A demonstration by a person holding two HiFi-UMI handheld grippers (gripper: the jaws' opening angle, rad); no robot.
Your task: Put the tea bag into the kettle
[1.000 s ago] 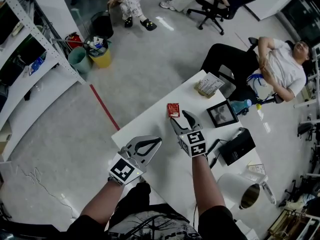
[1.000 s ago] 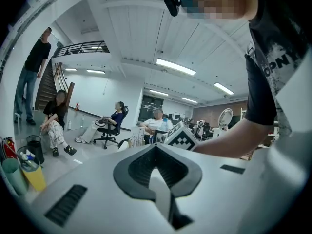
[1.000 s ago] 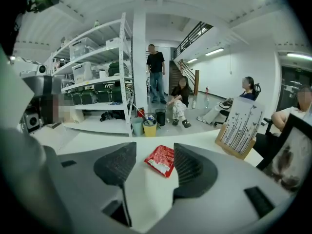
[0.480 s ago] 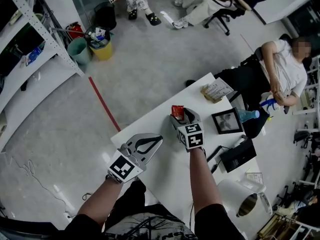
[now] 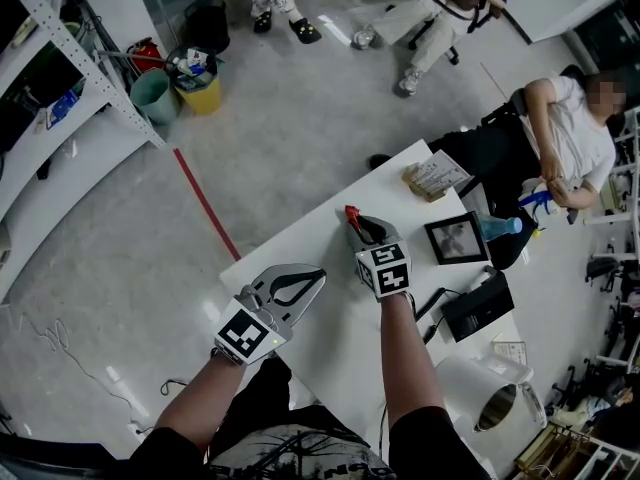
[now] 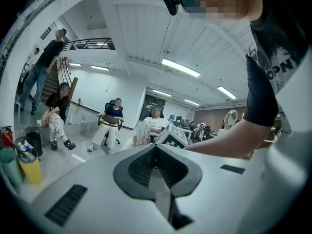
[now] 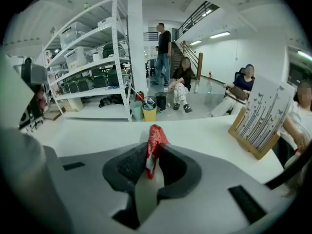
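The tea bag (image 7: 157,134), a red sachet, stands on edge between the pads of my right tool (image 7: 154,156). The jaws have just been closing and now pinch it, with its crumpled top poking out past the tips. From the head view the tea bag (image 5: 351,213) sits at the far end of the right tool (image 5: 358,226), over the far middle of the tabletop (image 5: 300,253). I cannot tell whether its edge touches the surface.

Just right of that tool lies a photo frame (image 5: 457,239), with a bottle (image 5: 502,227) at its far right corner. A black box (image 5: 477,306) sits nearer to me on the right.

The kettle (image 5: 465,373) is white, its mouth open toward the right. It stands at the near right of the tabletop, well apart from the tea bag.

My left tool (image 5: 312,277) hangs over the near left edge of the tabletop, well apart from the right one. In its own view the left tool (image 6: 156,149) has its jaws closed together with nothing between them.
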